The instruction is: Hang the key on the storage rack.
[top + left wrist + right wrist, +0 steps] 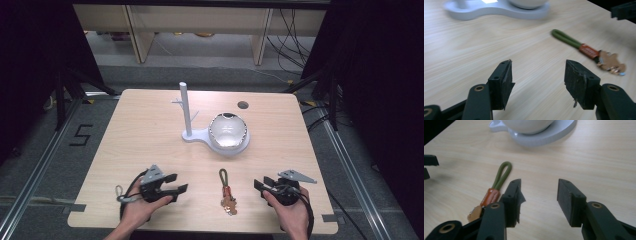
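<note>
A keychain (227, 193) with a green cord loop, an orange band and a copper-coloured charm lies flat near the table's front edge, between my two grippers. In the left gripper view the keychain (589, 51) lies ahead to the right. In the right gripper view the keychain (496, 186) lies ahead to the left, its charm partly behind a jaw. My left gripper (176, 183) is open and empty, left of it. My right gripper (261, 183) is open and empty, right of it. A white stand (187, 112) with a post and pegs shares a base with a shiny bowl (228, 131).
The stand's white base (496, 11) rises at the top of the left gripper view, and the same base (541, 135) tops the right gripper view. A round hole (243, 105) sits at the table's back right. Bare wood (140, 135) stretches across the left half.
</note>
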The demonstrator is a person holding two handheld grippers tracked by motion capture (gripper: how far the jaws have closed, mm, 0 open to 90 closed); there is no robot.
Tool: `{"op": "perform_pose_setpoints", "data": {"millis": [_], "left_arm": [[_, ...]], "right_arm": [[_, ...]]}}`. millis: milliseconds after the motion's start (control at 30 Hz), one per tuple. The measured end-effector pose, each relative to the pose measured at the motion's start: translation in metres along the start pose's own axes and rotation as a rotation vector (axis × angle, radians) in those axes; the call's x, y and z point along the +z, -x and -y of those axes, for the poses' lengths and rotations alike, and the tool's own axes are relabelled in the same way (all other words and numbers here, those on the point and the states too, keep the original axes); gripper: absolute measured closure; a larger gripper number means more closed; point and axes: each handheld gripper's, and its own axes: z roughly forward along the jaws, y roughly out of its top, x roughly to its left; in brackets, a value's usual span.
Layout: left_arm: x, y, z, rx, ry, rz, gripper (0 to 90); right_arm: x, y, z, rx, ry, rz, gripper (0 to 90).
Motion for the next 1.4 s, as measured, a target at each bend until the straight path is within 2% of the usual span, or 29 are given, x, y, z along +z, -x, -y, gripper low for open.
{"op": "perform_pose_setpoints", "data": {"millis": [33, 67, 167, 267, 300, 333, 367, 433, 467, 500, 533, 567, 667, 700, 767, 833, 1000, 1033, 1067, 1133, 1200, 1333, 1367, 1400], "left_arm": [[-0.004, -0.003, 0.004, 0.004, 0.014, -0.014, 39.0], [-0.010, -0.008, 0.008, 0.028, 0.029, -0.030, 39.0], [-0.023, -0.018, 0.018, 0.021, 0.078, -0.092, 39.0], [-0.029, -0.021, 0.022, 0.017, 0.116, -0.106, 38.6], [-0.030, -0.021, 0.023, 0.019, 0.120, -0.113, 38.5], [-0.031, -0.021, 0.024, 0.010, 0.115, -0.125, 38.5], [-0.031, -0.022, 0.024, 0.022, 0.119, -0.128, 38.5], [-0.031, -0.023, 0.024, 0.023, 0.124, -0.131, 38.4], [-0.031, -0.023, 0.024, 0.023, 0.126, -0.138, 38.4], [-0.030, -0.022, 0.025, 0.008, 0.140, -0.133, 38.4], [-0.030, -0.021, 0.024, 0.030, 0.134, -0.143, 38.4], [-0.030, -0.021, 0.024, 0.041, 0.128, -0.143, 38.4], [-0.030, -0.020, 0.024, 0.039, 0.128, -0.148, 38.6], [-0.030, -0.020, 0.024, 0.045, 0.133, -0.149, 38.6], [-0.030, -0.019, 0.025, 0.045, 0.143, -0.147, 38.6], [-0.030, -0.019, 0.025, 0.046, 0.134, -0.157, 38.6], [-0.030, -0.018, 0.025, 0.044, 0.137, -0.156, 38.6], [-0.030, -0.019, 0.025, 0.042, 0.147, -0.149, 38.7], [-0.030, -0.019, 0.025, 0.043, 0.148, -0.148, 38.8], [-0.030, -0.019, 0.025, 0.043, 0.148, -0.150, 38.8], [-0.031, -0.018, 0.025, 0.045, 0.140, -0.156, 38.7], [-0.030, -0.019, 0.025, 0.044, 0.147, -0.150, 38.7], [-0.030, -0.018, 0.025, 0.042, 0.138, -0.157, 38.7], [-0.030, -0.018, 0.025, 0.043, 0.138, -0.158, 38.7]], "right_arm": [[0.001, -0.004, -0.002, 0.004, -0.037, -0.008, 56.2], [0.003, -0.007, -0.002, 0.002, -0.053, -0.009, 56.7], [0.011, -0.015, -0.005, 0.016, -0.143, -0.015, 60.5], [0.013, -0.022, -0.007, 0.050, -0.228, -0.008, 60.4], [0.014, -0.024, -0.008, 0.045, -0.247, 0.008, 60.1], [0.015, -0.023, -0.009, 0.021, -0.251, -0.002, 60.0], [0.015, -0.024, -0.011, 0.024, -0.272, 0.015, 60.1], [0.016, -0.028, -0.016, 0.029, -0.305, 0.025, 60.1], [0.018, -0.028, -0.018, -0.011, -0.302, 0.018, 60.1], [0.019, -0.031, -0.020, -0.005, -0.317, 0.030, 60.1], [0.021, -0.034, -0.023, 0.006, -0.326, 0.016, 60.1], [0.022, -0.035, -0.025, -0.003, -0.342, 0.004, 60.1], [0.027, -0.040, -0.029, 0.001, -0.359, 0.021, 60.9], [0.032, -0.043, -0.031, -0.016, -0.377, 0.032, 61.4], [0.035, -0.047, -0.033, -0.005, -0.382, 0.025, 61.4], [0.039, -0.050, -0.034, -0.024, -0.413, 0.013, 61.4], [0.046, -0.058, -0.038, -0.014, -0.450, 0.023, 61.5], [0.047, -0.059, -0.039, -0.004, -0.469, 0.018, 61.6], [0.048, -0.062, -0.040, 0.024, -0.499, 0.037, 61.7], [0.052, -0.065, -0.041, 0.038, -0.522, 0.044, 62.0], [0.055, -0.067, -0.043, 0.028, -0.550, 0.050, 62.1], [0.057, -0.072, -0.045, 0.020, -0.568, 0.061, 62.1], [0.060, -0.073, -0.047, -0.016, -0.574, 0.048, 62.0], [0.061, -0.075, -0.048, 0.003, -0.598, 0.066, 62.0]]}}
